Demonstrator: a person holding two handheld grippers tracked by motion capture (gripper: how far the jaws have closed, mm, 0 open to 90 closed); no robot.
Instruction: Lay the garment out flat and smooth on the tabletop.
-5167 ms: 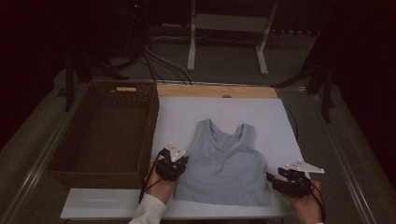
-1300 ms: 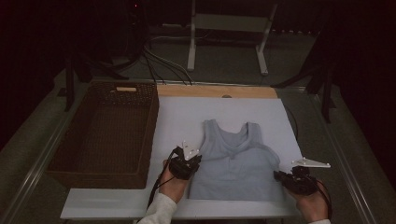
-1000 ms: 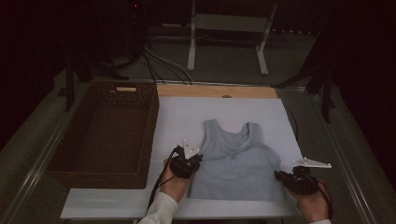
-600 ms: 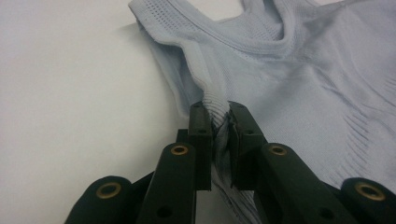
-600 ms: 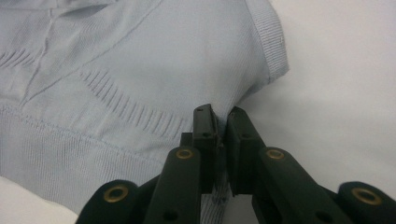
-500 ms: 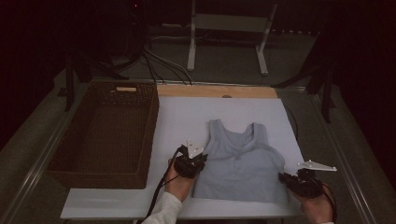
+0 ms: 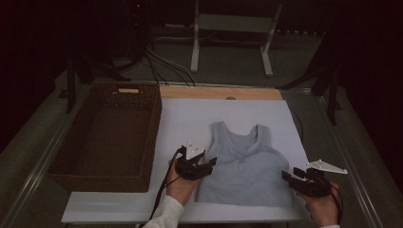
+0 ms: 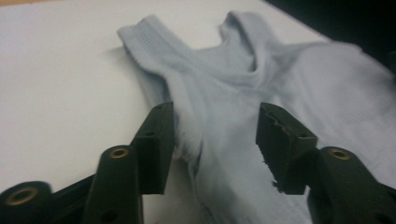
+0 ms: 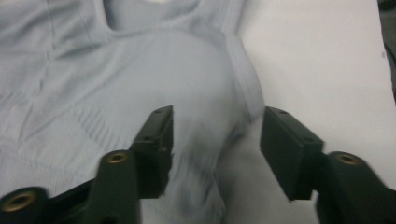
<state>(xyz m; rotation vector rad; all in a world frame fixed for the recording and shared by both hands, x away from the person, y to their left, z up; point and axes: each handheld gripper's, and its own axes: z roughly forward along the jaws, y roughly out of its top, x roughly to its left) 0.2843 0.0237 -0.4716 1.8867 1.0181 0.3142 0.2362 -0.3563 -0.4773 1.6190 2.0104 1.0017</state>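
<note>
A pale blue-grey tank top (image 7: 244, 164) lies flat on the white board (image 7: 190, 118), straps away from me. My left gripper (image 7: 211, 165) lies at its left side edge and my right gripper (image 7: 291, 173) at its lower right edge. In the left gripper view the left gripper (image 8: 215, 116) stands open over the top's side seam (image 8: 191, 135); its jaws have just been opening, and the cloth lies loose between them. In the right gripper view the right gripper (image 9: 217, 119) has likewise just been opening, and the top's edge (image 9: 243, 88) lies unpressed between its pads.
A dark brown wicker basket (image 7: 153, 142) stands left of the board, close to my left hand. A wooden strip (image 7: 218, 92) runs along the board's far edge. Beyond it are cables (image 7: 166, 66) and a metal stand (image 7: 233, 23). The board's near edge is just below both hands.
The tank top has slid a little to the right with both grippers on its sides. Both pairs of jaws now stand apart, off the cloth. In the last half second the hands stayed put.
</note>
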